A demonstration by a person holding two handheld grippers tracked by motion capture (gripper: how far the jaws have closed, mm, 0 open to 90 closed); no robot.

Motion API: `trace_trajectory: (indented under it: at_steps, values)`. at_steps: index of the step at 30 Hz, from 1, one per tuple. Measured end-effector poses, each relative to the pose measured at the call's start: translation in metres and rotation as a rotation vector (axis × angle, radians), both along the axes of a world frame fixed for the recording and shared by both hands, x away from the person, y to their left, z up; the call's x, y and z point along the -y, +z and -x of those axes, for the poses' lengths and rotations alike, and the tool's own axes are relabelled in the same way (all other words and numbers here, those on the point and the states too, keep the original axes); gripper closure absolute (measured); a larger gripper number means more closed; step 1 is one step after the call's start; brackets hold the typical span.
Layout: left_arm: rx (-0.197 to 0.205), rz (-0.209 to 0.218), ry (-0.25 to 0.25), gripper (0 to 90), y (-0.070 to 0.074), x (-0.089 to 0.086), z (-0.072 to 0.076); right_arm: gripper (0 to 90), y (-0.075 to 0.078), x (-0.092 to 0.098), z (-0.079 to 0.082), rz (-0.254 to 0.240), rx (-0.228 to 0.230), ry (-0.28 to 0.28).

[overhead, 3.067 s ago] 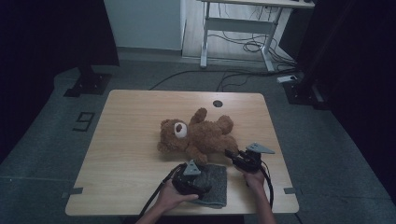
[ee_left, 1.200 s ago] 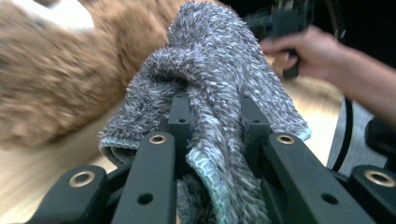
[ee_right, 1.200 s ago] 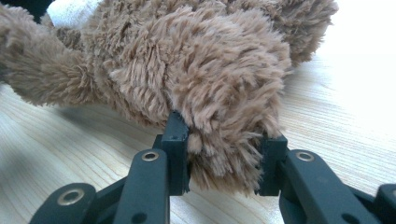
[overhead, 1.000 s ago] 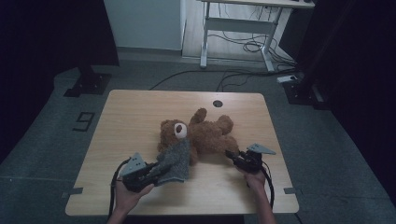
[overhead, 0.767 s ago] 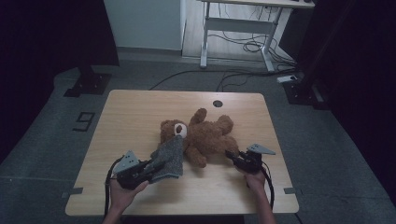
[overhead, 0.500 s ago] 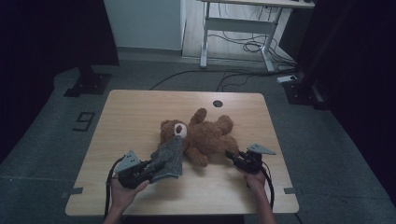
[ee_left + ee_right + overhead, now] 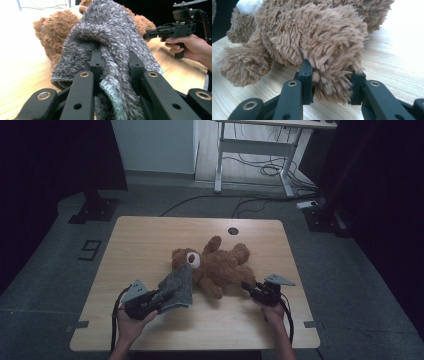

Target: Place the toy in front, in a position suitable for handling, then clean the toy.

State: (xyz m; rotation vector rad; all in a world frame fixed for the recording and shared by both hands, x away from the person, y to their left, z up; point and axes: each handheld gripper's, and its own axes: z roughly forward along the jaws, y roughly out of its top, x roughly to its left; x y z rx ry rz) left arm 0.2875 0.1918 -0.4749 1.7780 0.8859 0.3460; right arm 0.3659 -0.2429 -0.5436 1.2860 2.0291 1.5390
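we pin the teddy bear [image 7: 220, 265], lying mid-table [image 7: 150, 235], by its leg in our right gripper [image 7: 248, 287] fingers while our left gripper [image 7: 162, 297] fingers clamp the grey knitted hat [image 7: 177, 287] beside its head, ready for dressing.

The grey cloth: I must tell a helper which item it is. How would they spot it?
On the wooden table, look left of the brown teddy bear. The grey cloth drapes against the bear's head, pinched by the left gripper; it alone is grey and knitted.

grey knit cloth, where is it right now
In the high view the grey knit cloth sits left of centre, pinched in the left tongs, its far edge draped against the teddy bear.
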Motion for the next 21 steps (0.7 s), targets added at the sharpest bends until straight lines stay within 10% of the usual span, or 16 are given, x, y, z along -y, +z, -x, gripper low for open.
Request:
trace_trajectory:
  at_steps: [14,21]
  values:
    - [0.020,-0.006,-0.034,71.6,0.007,0.032,-0.027,64.9,0.000,0.000,-0.002,-0.008,-0.004,0.005]
    - [0.049,-0.101,-0.025,71.6,0.012,0.073,-0.058,64.9,0.000,0.000,-0.004,-0.014,-0.003,0.006]
